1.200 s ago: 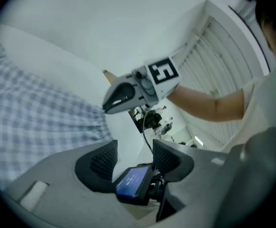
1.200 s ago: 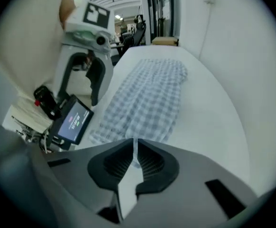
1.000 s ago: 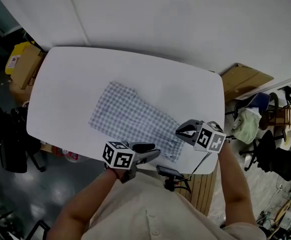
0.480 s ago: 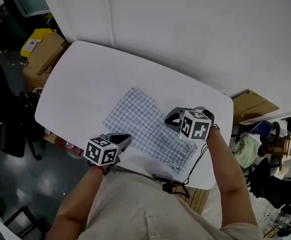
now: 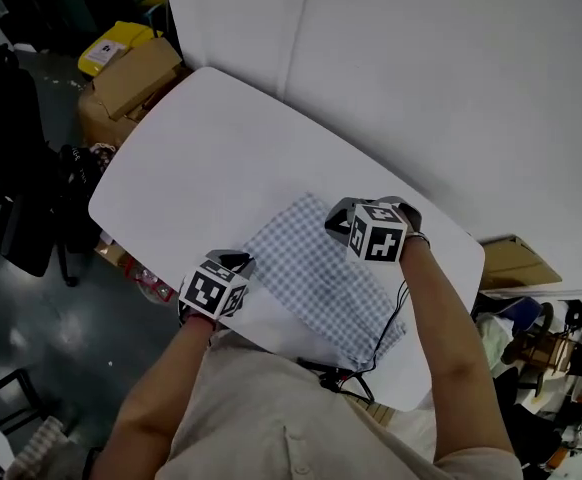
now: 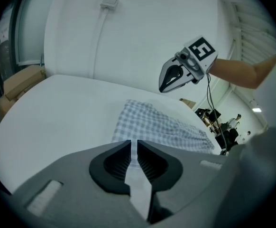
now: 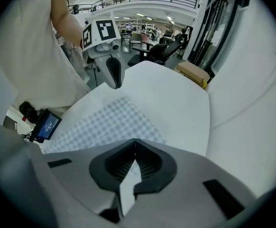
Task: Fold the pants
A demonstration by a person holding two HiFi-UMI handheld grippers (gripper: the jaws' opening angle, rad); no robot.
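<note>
Both of your grippers have travelled along the cloth, from its near right end to its opposite end, and your head has swung with them.

The blue-and-white checked cotton pants [image 5: 321,278] lie flat on the white rounded table [image 5: 201,138]. Their long axis runs from upper left to lower right in the head view.

Your left gripper [image 5: 241,261] has its jaws together on nothing, with the cloth's corner just ahead of the tips. Your right gripper [image 5: 331,222] is also pinched together and empty, and it hangs over the far corner of that same end.

Both are about equally near. I judge that each must open before it can take a corner and carry that end along the long axis.

No container is in play. The brown cardboard box [image 5: 136,78] on the floor does not show its contents.
</note>
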